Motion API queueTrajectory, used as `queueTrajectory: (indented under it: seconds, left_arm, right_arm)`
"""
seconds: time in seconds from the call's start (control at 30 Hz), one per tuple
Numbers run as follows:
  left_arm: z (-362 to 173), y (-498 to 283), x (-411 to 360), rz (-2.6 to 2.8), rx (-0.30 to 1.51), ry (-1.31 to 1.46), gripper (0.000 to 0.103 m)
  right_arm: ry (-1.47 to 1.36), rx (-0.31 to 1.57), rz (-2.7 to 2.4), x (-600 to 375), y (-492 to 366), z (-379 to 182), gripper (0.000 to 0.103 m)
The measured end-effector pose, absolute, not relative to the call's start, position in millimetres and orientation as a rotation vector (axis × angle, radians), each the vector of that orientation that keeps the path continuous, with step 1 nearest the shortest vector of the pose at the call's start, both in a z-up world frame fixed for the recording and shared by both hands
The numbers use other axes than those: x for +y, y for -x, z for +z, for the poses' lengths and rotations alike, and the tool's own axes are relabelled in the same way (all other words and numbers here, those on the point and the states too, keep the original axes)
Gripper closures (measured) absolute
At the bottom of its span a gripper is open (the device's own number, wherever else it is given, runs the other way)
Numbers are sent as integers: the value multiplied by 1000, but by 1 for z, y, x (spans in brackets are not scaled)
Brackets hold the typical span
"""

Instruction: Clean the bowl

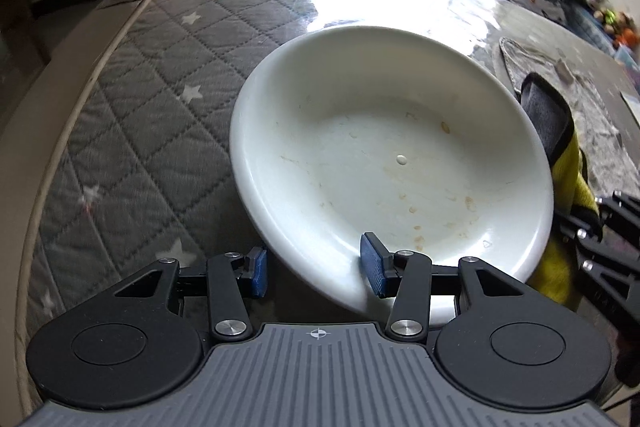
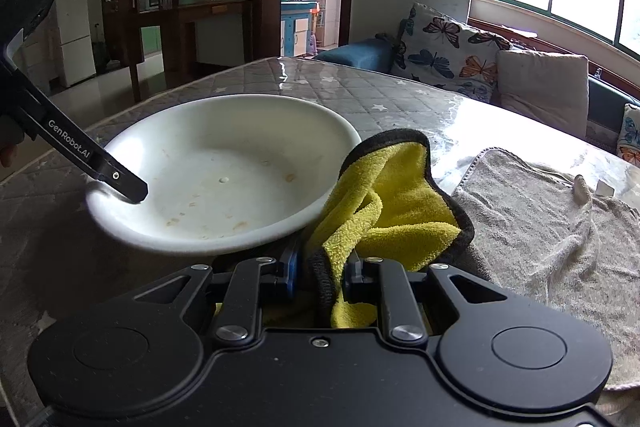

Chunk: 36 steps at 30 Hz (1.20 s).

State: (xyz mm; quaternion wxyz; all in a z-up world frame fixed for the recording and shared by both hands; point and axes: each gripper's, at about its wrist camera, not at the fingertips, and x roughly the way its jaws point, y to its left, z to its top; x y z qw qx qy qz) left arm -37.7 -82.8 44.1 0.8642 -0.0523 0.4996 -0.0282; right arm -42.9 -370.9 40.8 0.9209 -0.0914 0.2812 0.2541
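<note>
A white shallow bowl (image 1: 392,155) (image 2: 224,167) with brown smears and specks inside sits on the quilted table, and looks tilted. My left gripper (image 1: 316,263) is open astride its near rim. One blue pad (image 1: 374,265) is inside the bowl and the other pad (image 1: 258,269) is outside, apart from the rim. In the right wrist view its black finger (image 2: 128,187) rests at the bowl's left rim. My right gripper (image 2: 322,271) is shut on a yellow cloth (image 2: 384,195) (image 1: 568,179) with a dark edge, right beside the bowl's right rim.
A grey towel (image 2: 540,227) (image 1: 592,107) lies spread on the table to the right of the bowl. The grey star-patterned table cover (image 1: 160,107) runs to a rounded edge at the left. Cushions (image 2: 448,43) and a sofa stand behind the table.
</note>
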Motion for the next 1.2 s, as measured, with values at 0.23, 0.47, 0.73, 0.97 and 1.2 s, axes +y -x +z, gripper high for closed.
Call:
queueTrajectory:
  seconds: [0.23,0.47,0.73,0.97,1.2]
  left_arm:
    - [51,53,-89,4,1042,210,52]
    - [54,58,-96,24,1034,226,53]
    - [49,55,-93,-20,1037,210,60]
    - [48,51,-82,-48,1039,126,63]
    - [48,43,-73,-114,1046,23,62]
  right_arm:
    - [190,576,542,-371,54,43,81]
    - [190,569,565,-372,66,44,81]
    - [189,562,572,-371,68,43,81]
    - [184,562,569,-370,65,43,81]
    - [192,562,559,-367,60,43,81]
